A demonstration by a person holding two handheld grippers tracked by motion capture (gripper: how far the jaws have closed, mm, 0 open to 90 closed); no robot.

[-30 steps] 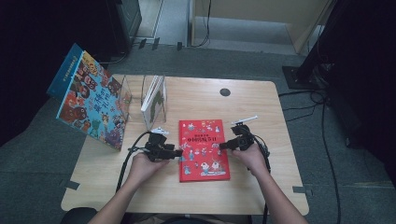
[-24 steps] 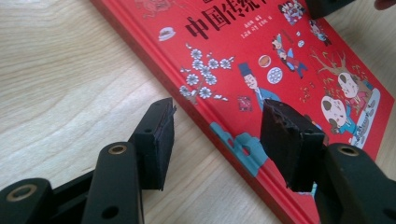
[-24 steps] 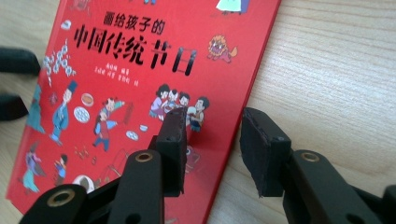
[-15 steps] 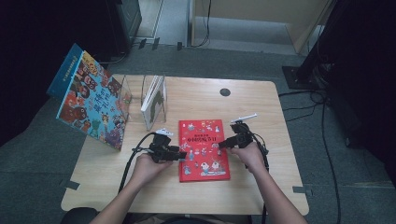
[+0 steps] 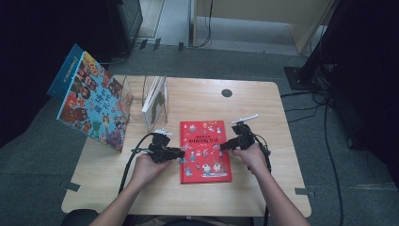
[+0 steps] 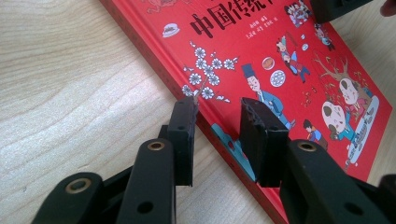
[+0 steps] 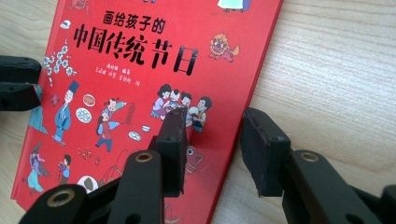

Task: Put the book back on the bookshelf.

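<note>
The left claw [image 5: 181, 153] sits at the left edge of the red book [image 5: 205, 149], near the middle of the tabletop [image 5: 263, 188]. Its jaws have just been closing and straddle the book's left edge. In the left gripper view one jaw stands over the bare wood just beside the edge and the other over the red cover [image 6: 280, 70]. A gap remains between the two jaws, and whether the pads press on the book cannot be told. The left hand [image 5: 147, 167] holds this claw from the near side.

At the far left of the tabletop a large picture book [image 5: 89, 103] stands tilted with its colourful cover facing right. Just to its right, a clear stand [image 5: 162, 101] holds a thin book upright. Both are well apart from the claws.

The red book lies flat, cover up, with black characters printed across its upper part [image 7: 135, 44]. It sits between the two claws.

The right claw [image 5: 222, 147] sits at the right edge of the red book, held by the right hand [image 5: 251, 155]. In the right gripper view its jaws stand apart, one over the cover and one over the wood [image 7: 336, 70] beside the edge. The claw is open across that edge and no pad contact can be confirmed.

A small dark round hole [image 5: 227, 92] lies in the tabletop at the far side.
</note>
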